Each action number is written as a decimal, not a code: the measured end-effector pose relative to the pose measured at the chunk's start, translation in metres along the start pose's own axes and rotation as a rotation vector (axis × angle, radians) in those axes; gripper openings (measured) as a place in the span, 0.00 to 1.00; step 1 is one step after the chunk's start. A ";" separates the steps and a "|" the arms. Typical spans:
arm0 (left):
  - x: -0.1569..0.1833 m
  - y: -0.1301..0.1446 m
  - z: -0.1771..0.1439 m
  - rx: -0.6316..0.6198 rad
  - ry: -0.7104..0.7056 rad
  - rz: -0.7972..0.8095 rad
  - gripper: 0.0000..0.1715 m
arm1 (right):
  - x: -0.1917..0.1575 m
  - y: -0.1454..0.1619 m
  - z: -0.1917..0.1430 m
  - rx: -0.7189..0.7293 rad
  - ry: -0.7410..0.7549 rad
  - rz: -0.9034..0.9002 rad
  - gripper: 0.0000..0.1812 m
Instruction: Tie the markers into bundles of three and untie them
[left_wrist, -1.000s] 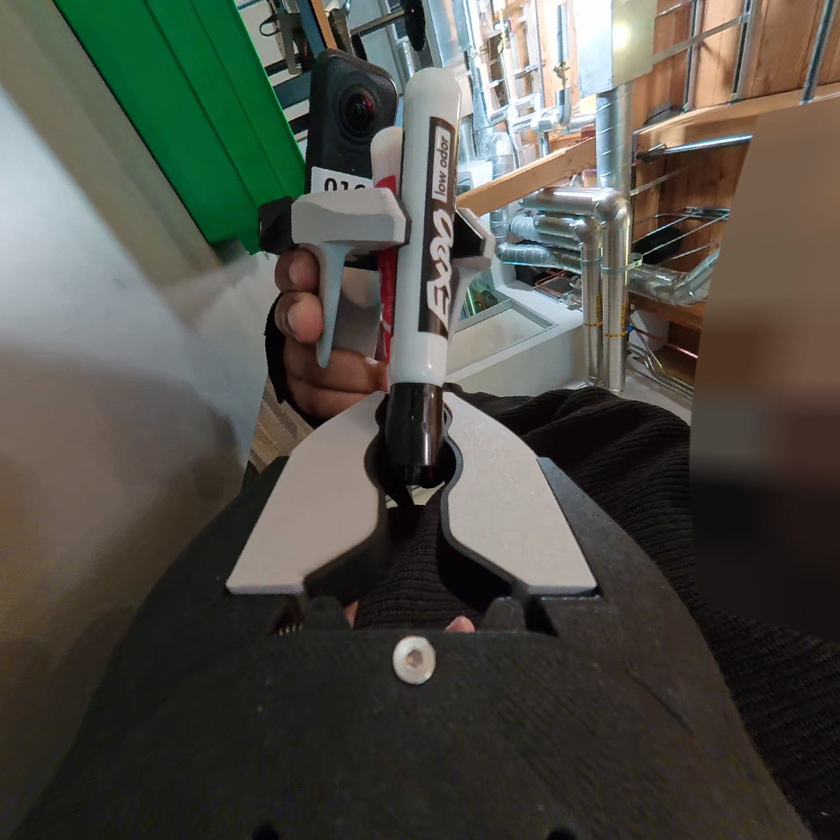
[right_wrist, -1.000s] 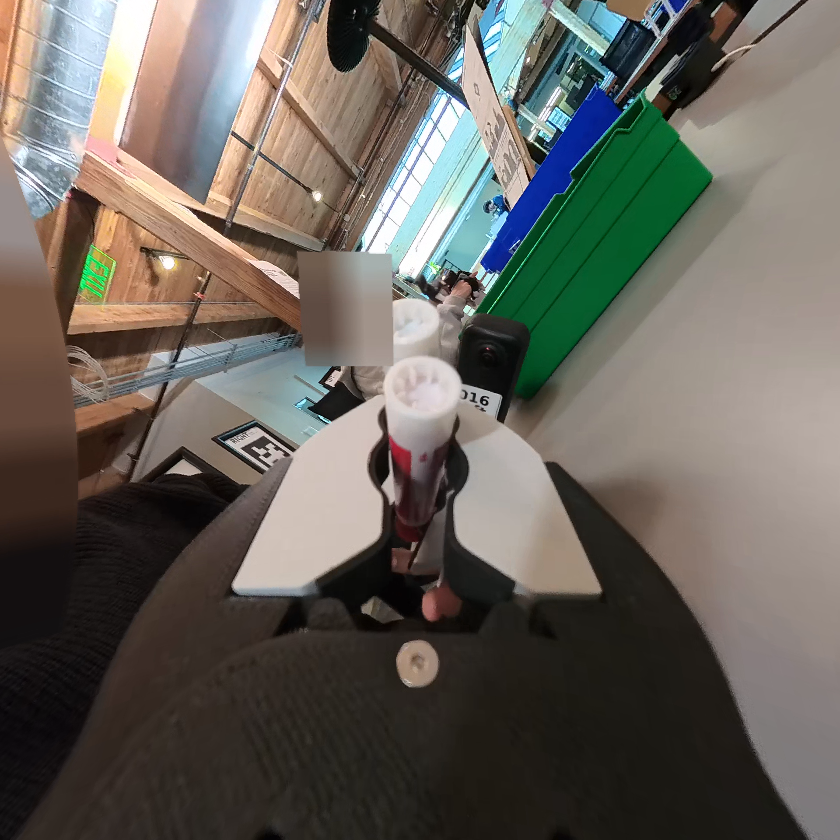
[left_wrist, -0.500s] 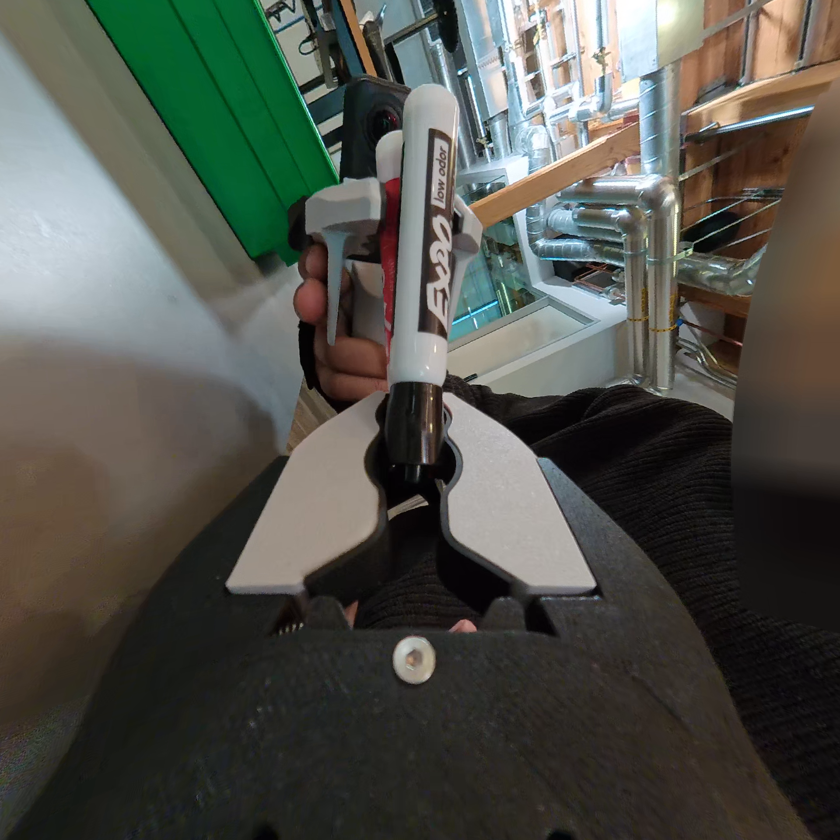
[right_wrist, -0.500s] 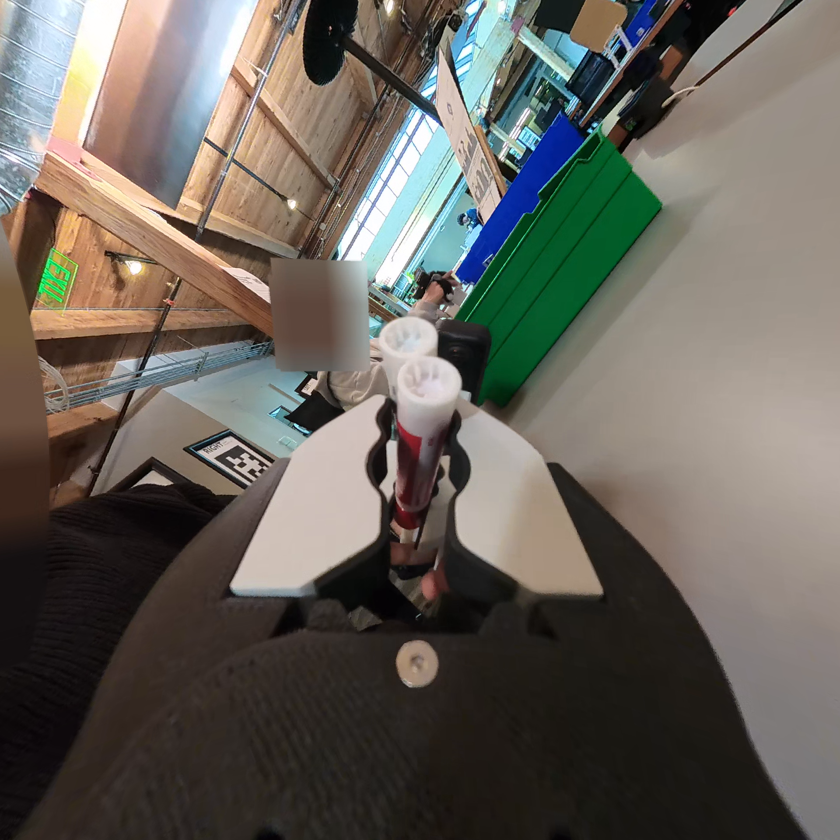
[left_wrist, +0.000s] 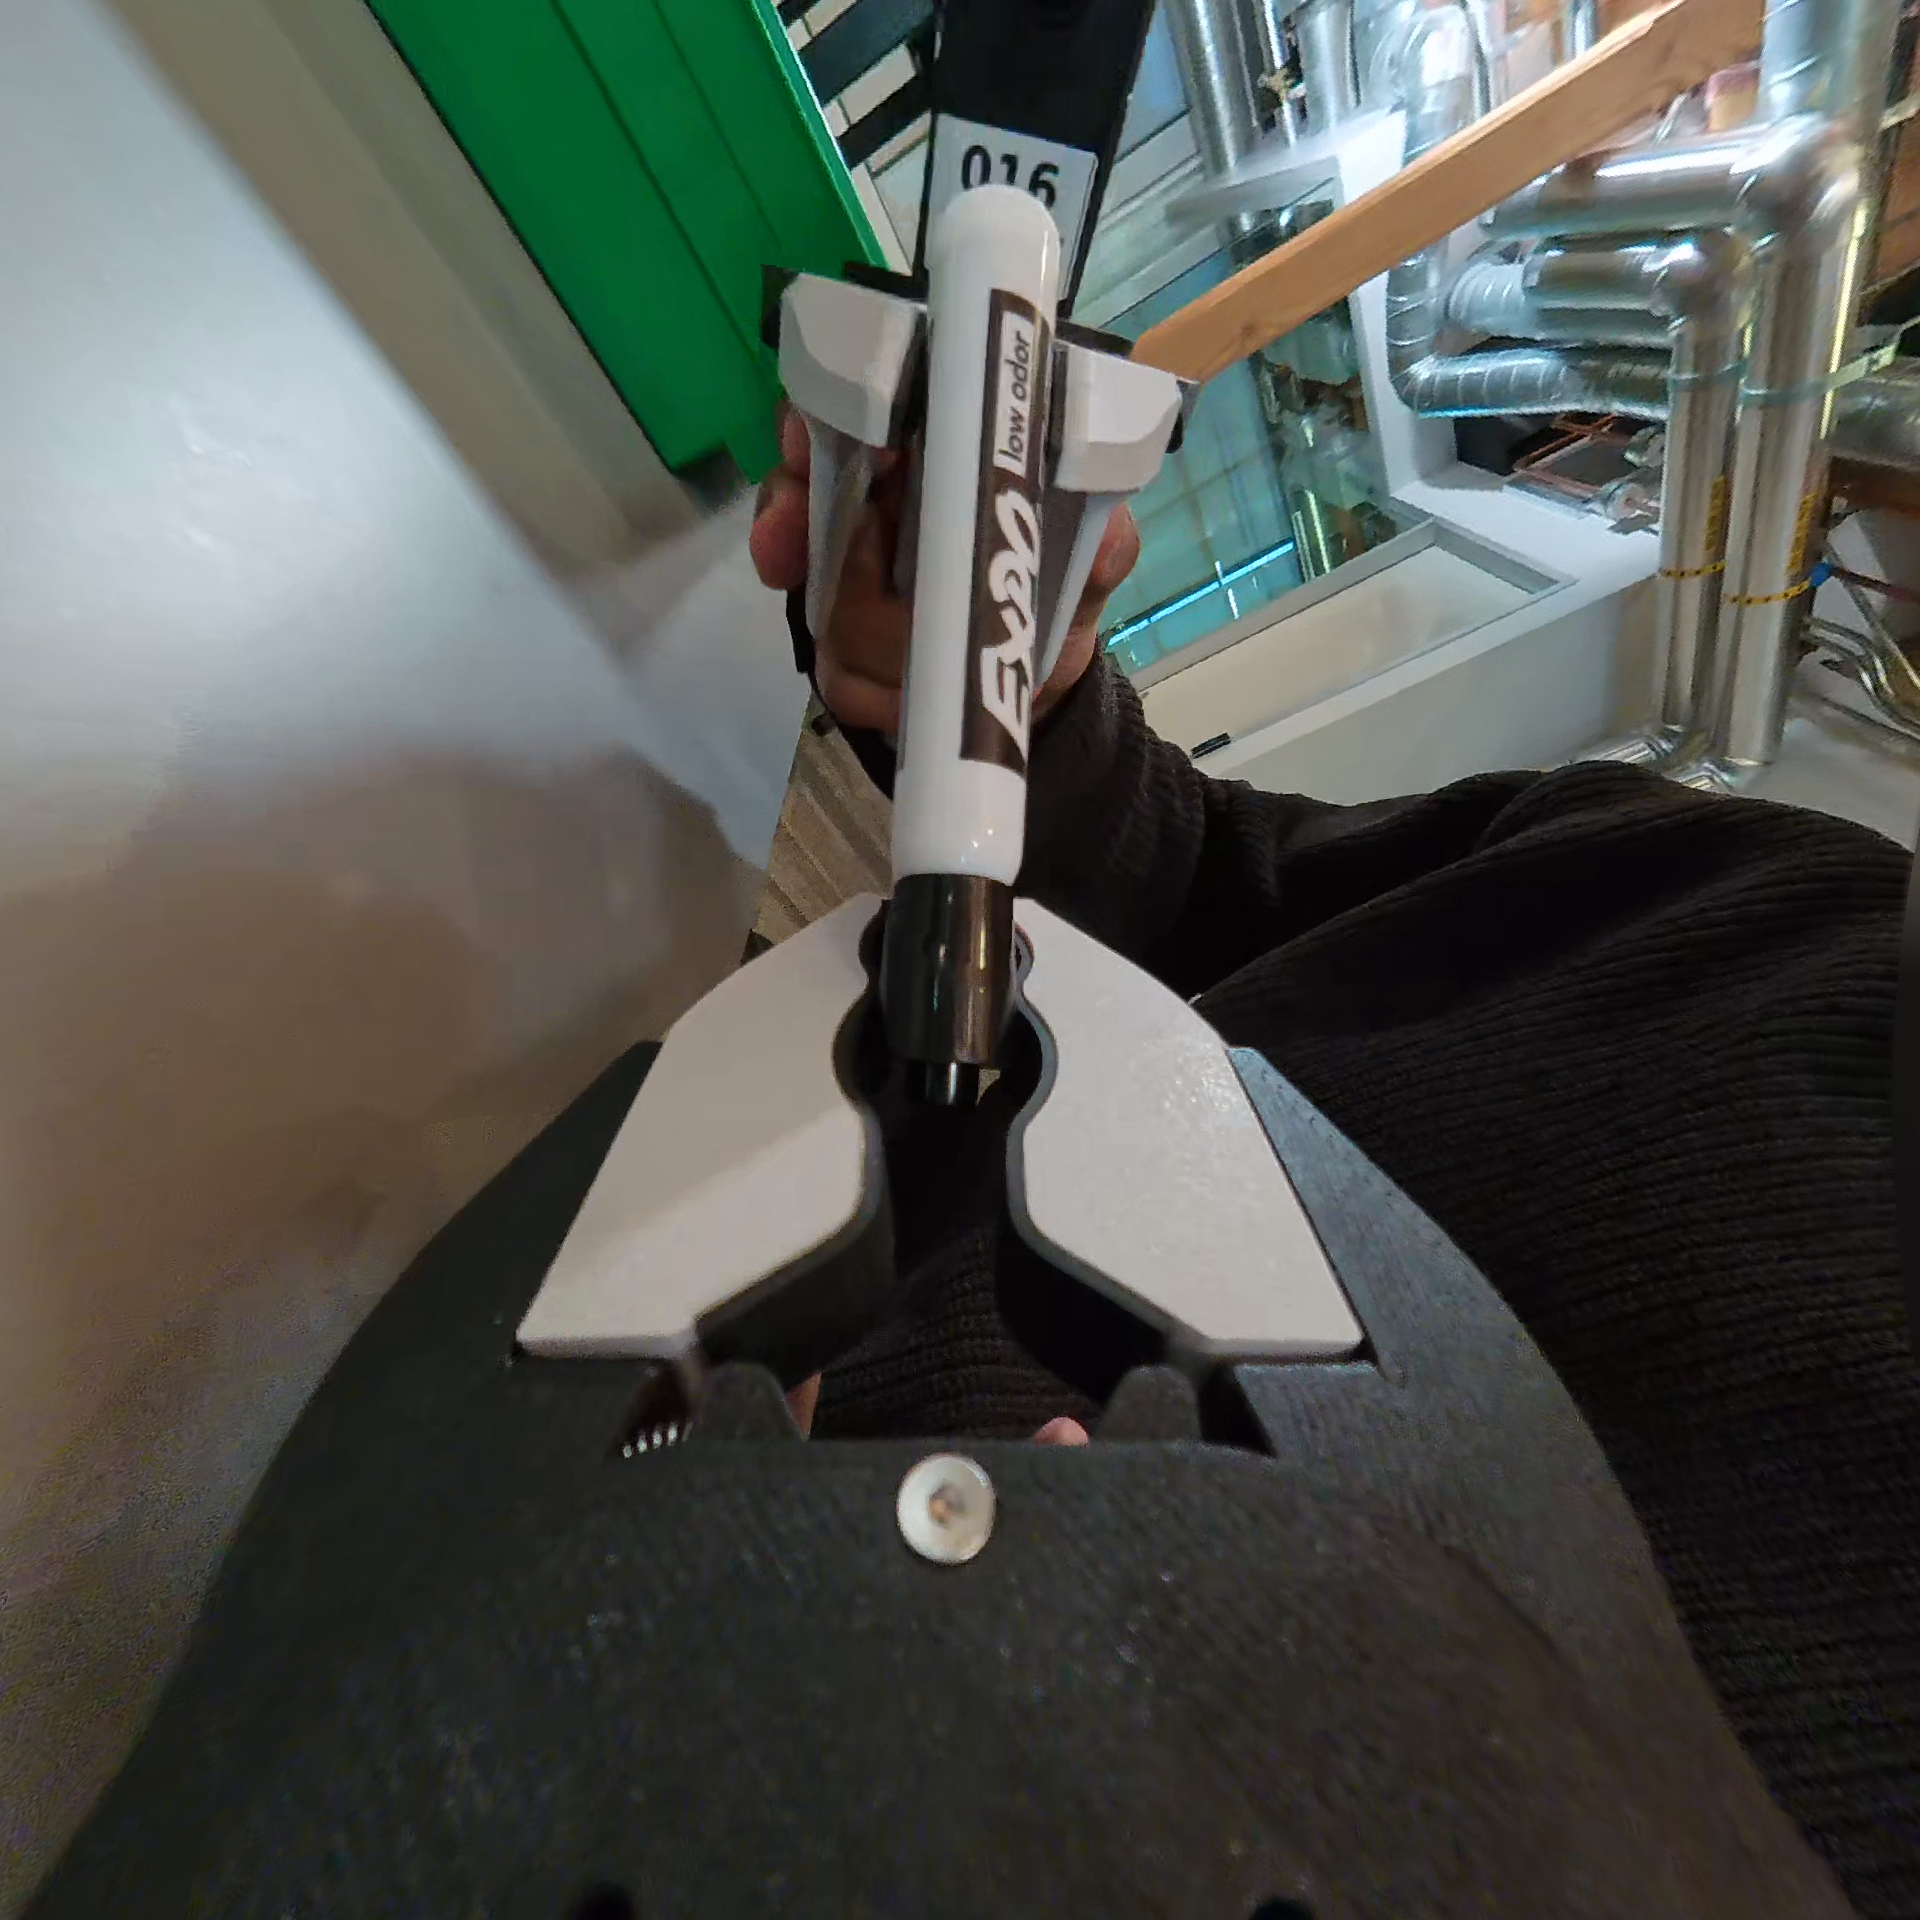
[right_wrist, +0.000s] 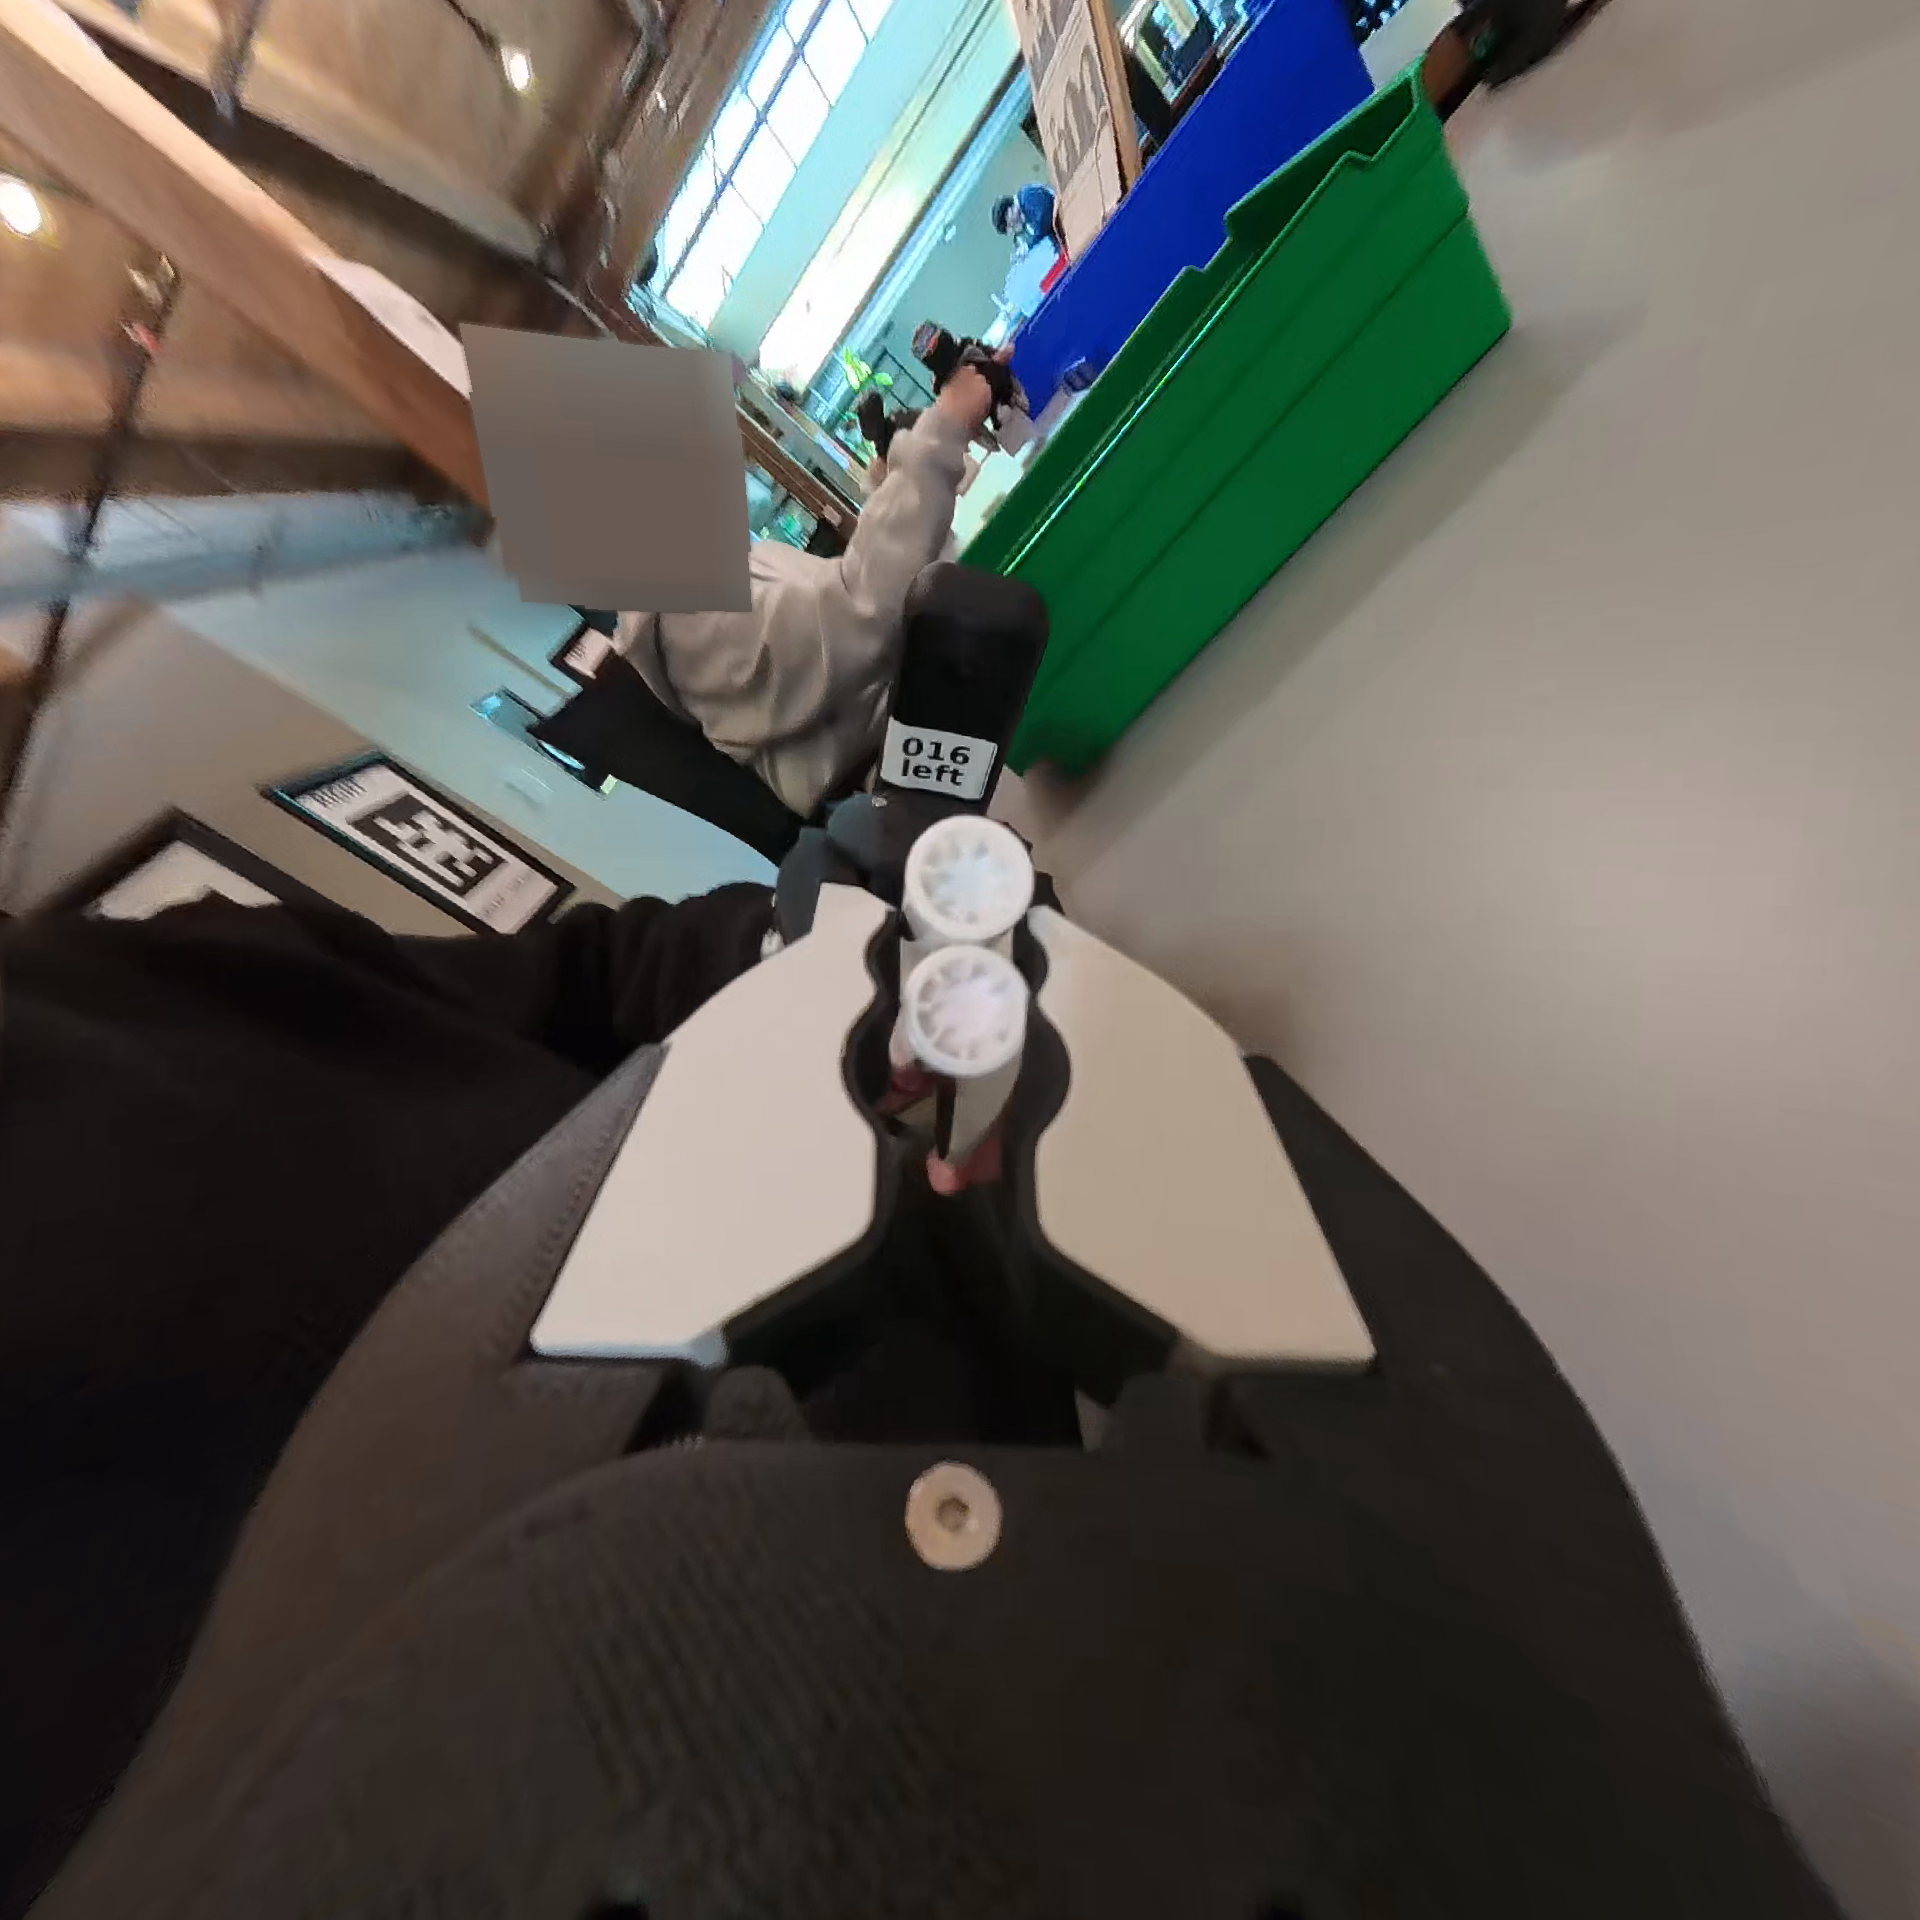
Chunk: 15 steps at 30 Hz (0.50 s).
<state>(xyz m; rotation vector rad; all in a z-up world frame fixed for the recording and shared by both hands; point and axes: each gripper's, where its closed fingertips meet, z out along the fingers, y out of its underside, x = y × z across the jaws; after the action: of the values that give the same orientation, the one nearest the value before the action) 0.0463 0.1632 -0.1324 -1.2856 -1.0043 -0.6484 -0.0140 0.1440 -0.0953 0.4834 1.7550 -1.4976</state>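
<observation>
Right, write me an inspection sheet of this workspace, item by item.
Surface: pale grey tabletop, seen at a steep tilt.
Job's things: black-capped marker and a second marker with a reddish barrel, side by side, their white ends level.
Clutter: nothing seen.
Grippers: left gripper shut on the black-capped marker's cap; right gripper shut on the second marker; the two grippers face each other.
Cables: nothing seen.
Surroundings: green bin with a blue bin behind it, a seated person in a light top, metal ducts, a wooden beam, and the holder's dark sleeve.
</observation>
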 end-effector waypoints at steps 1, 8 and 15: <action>0.001 0.000 0.000 0.000 0.007 -0.005 0.09 | -0.001 -0.001 0.000 0.002 0.003 -0.014 0.11; 0.002 0.000 0.000 -0.001 0.020 -0.011 0.09 | -0.001 -0.001 0.000 0.021 -0.013 0.005 0.11; 0.002 0.000 0.000 0.002 0.025 -0.016 0.09 | 0.001 -0.011 -0.007 0.085 -0.035 0.064 0.10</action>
<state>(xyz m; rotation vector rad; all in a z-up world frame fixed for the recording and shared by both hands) 0.0470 0.1629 -0.1303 -1.2658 -0.9950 -0.6737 -0.0240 0.1477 -0.0888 0.5480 1.6391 -1.5317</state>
